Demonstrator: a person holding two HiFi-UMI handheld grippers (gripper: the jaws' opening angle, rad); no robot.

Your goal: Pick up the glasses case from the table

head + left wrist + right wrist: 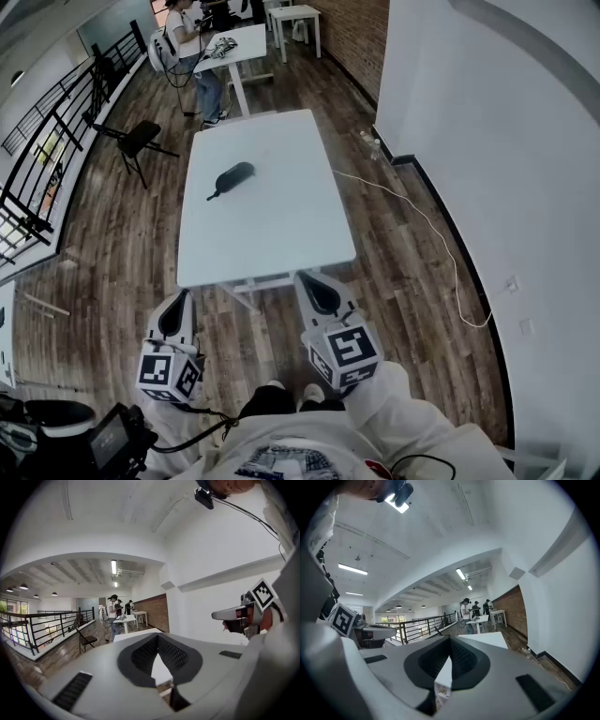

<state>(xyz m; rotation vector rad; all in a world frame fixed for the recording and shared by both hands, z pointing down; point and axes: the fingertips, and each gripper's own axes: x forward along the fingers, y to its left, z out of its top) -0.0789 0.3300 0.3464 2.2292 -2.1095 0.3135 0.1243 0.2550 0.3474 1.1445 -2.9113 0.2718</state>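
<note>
**E1:** So you're sitting at the approach step, with nothing picked yet. Both claws are hanging low by your body, short of the near edge of the surface point(272, 239).

**E2:** Agreed. Your left claw point(178, 305) is showing its jaws pressed together, with nothing between them. Your right claw point(311, 284) is looking the same: tips meeting, empty.

**E1:** The glasses case point(232, 178) is lying on the surface, left of centre, well apart from both claws.

**E2:** It's looking dark, long and rounded, lying on a diagonal. A thin tail or strap is trailing off its near-left end. I'm not managing to tell hard shell from soft at this range.

**E1:** Next move, as I'm reading it: you're needing to step in and reach out over the near edge. You're also needing to spread one claw before arriving, with the jaws lining up across the case's narrow width, not along it.

**E2:** The left claw is sitting on the case's side, so I'm leaning that way. That rounded body is probably going to slip, so you're wanting the pads at mid-body, clear of the strap.
</note>
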